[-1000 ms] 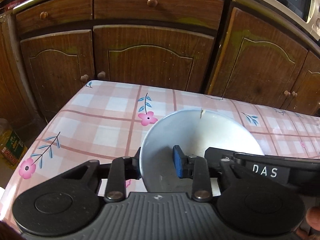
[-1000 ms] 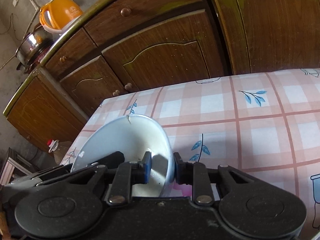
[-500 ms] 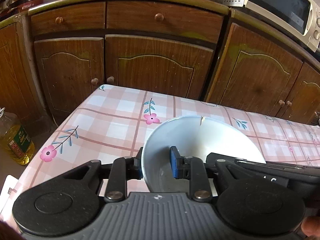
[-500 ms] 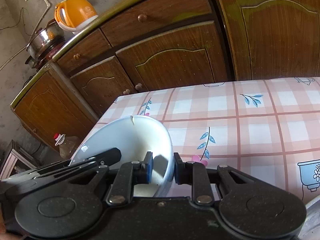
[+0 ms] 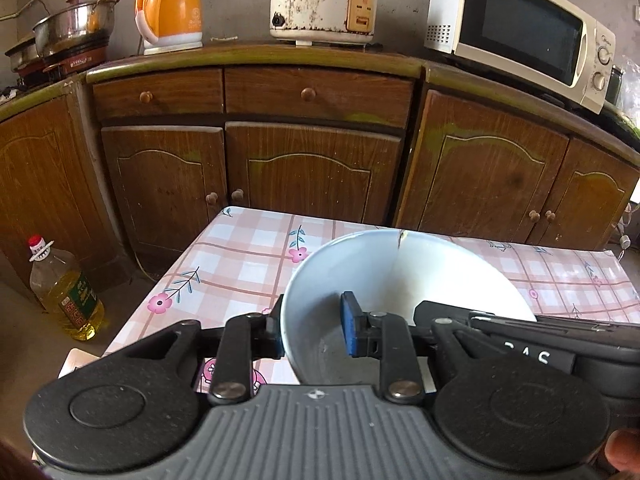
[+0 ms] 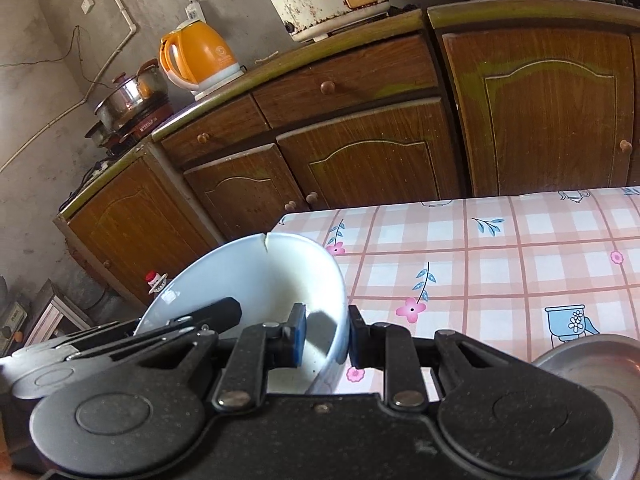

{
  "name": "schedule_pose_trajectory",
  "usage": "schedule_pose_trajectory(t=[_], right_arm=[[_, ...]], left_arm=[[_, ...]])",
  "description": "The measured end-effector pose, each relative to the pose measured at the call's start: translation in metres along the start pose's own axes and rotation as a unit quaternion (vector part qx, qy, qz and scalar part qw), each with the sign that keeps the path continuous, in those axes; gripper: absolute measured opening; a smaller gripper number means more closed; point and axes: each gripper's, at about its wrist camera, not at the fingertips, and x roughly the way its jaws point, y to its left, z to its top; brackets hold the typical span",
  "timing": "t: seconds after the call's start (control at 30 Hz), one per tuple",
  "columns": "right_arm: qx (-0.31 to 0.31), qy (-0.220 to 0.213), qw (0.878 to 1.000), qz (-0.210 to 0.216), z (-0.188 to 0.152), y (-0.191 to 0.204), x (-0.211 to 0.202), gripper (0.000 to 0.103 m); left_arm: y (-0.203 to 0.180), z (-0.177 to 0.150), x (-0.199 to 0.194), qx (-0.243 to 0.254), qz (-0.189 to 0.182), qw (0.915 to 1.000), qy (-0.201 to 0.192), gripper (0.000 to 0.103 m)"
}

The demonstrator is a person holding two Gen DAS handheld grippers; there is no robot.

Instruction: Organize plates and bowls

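Both grippers hold 1 white bowl (image 5: pixel 400 276) between them, well above the checked table (image 5: pixel 248 256). The left gripper (image 5: pixel 310 330) is clamped on the bowl's left wall, 1 finger outside and the blue pad (image 5: pixel 349 330) inside. The right gripper (image 6: pixel 324 334) pinches the opposite wall the same way, its blue pad (image 6: pixel 298 334) inside and the other finger against the outer face. Each claw is narrow, closed to the thickness of the wall.

A 2-sided grip suits this bowl: a crack (image 5: pixel 400 238) runs down from the far rim, also visible from the right wrist, so sharing the load across 2 points likely keeps stress off the weak line and stops the bowl from swinging. The bowl tilts a little, its mouth facing up and towards the cameras.

At the right gripper's lower right sits a metal dish (image 6: pixel 592 360) on the table, apart from the bowl. It may be where the bowl will go, though nothing confirms that. The carry looks under way, with placing not yet done. Uneven squeezing could widen the crack, so a level, slow descent seems wise.
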Motion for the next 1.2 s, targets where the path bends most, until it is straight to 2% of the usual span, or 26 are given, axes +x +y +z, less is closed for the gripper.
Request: schedule_pose_trajectory(t=[0.27,0.57,0.87,1.2], right_arm=[[-0.001,-0.004,1.0,0.002,-0.019,0.013,-0.054,0.027],[-0.007,-0.006,1.0,0.009,-0.043,0.024,-0.095,0.027],[-0.012,-0.001,1.0,0.009,-0.073,0.026,-0.126,0.027],[-0.018,-0.011,1.0,0.012,-0.089,0.025,-0.153,0.027]], left_arm=[[-0.008,-0.013,-0.044,0.002,0.003,1.0,-0.006,0.027],[-0.015,-0.032,-0.082,0.0,0.014,0.9998,-0.012,0.028],[-0.021,-0.053,-0.106,-0.002,0.015,0.9999,-0.009,0.03],[-0.033,-0.065,-0.126,0.001,0.018,0.9997,-0.018,0.03]])
